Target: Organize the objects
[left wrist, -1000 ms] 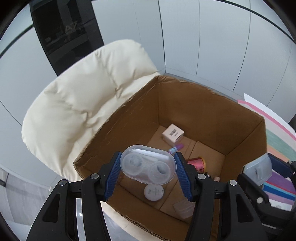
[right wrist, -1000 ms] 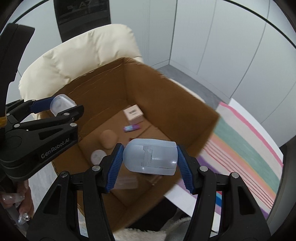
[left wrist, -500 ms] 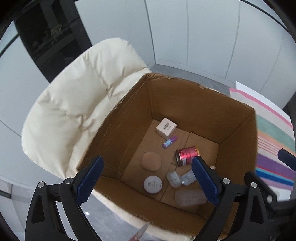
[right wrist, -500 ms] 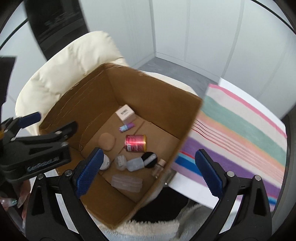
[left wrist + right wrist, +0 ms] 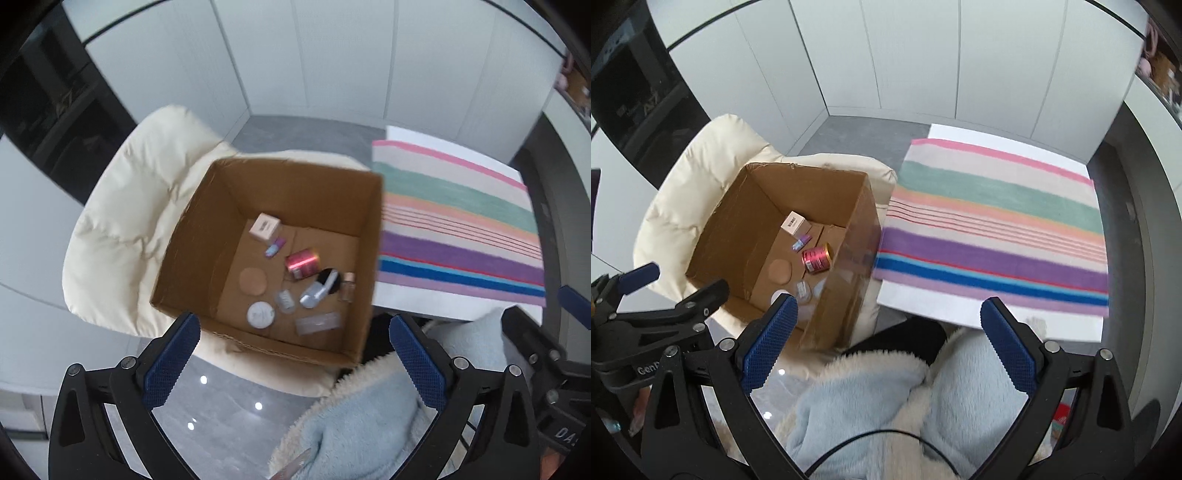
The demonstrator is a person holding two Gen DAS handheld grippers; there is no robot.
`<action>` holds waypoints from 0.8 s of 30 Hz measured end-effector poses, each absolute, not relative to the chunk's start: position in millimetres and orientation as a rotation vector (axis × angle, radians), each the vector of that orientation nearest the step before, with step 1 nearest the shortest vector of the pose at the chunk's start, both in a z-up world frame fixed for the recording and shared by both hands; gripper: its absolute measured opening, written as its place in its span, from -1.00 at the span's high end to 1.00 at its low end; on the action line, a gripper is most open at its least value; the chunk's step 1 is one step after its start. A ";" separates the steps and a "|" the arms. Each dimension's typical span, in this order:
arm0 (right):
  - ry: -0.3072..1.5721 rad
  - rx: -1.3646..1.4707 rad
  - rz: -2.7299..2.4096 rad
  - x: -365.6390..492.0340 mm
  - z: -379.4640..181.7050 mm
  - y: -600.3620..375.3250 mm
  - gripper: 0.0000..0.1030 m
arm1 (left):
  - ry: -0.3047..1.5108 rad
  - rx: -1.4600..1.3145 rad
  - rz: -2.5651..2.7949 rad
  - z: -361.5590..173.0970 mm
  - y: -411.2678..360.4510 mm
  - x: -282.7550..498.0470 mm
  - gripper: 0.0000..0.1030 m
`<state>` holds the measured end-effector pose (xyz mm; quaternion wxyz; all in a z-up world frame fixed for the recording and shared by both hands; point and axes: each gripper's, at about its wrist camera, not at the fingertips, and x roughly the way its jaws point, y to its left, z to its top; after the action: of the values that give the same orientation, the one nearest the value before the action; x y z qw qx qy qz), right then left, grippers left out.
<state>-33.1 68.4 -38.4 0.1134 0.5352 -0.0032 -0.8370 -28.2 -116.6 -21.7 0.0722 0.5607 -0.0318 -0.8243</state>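
Observation:
An open cardboard box (image 5: 207,236) stands on a cream padded chair (image 5: 122,229). Inside lie a red can (image 5: 301,263), a small pink-white carton (image 5: 264,226), a purple tube (image 5: 275,247), a beige puff (image 5: 253,281), a white jar (image 5: 260,314), a clear lens case (image 5: 284,300), a grey-blue case (image 5: 314,293) and a clear flat case (image 5: 317,323). My left gripper (image 5: 295,350) hovers high above the box's near edge, its jaws opening with nothing between them. My right gripper (image 5: 888,328) stands open and empty, right of the box (image 5: 738,221).
A striped cloth (image 5: 990,229) covers a white table (image 5: 960,310) right of the box. A person's light blue fleece garment (image 5: 871,398) fills the bottom of both views. Grey floor (image 5: 221,406) shows below the chair. The left gripper (image 5: 683,282) appears at the right wrist view's left edge.
Both grippers let go of their cases, the clear lens case and the grey-blue case, which now lie in the box. Both have opened wide, risen and drawn back from the box.

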 end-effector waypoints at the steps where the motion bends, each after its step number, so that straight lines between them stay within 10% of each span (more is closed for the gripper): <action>1: -0.007 1.569 -2.466 -26.0 -33.6 76.6 -0.96 | -0.108 1.671 -2.501 -13.4 -108.3 -22.9 -1.00; 24: -0.081 1.505 -2.661 37.5 8.8 143.5 -0.96 | -0.085 1.720 -2.675 29.1 -55.5 27.4 -1.00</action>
<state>37.5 143.5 8.8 0.0416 0.4917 -0.0265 -0.8694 27.4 -55.5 29.1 -0.0201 0.5405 -0.0267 -0.8407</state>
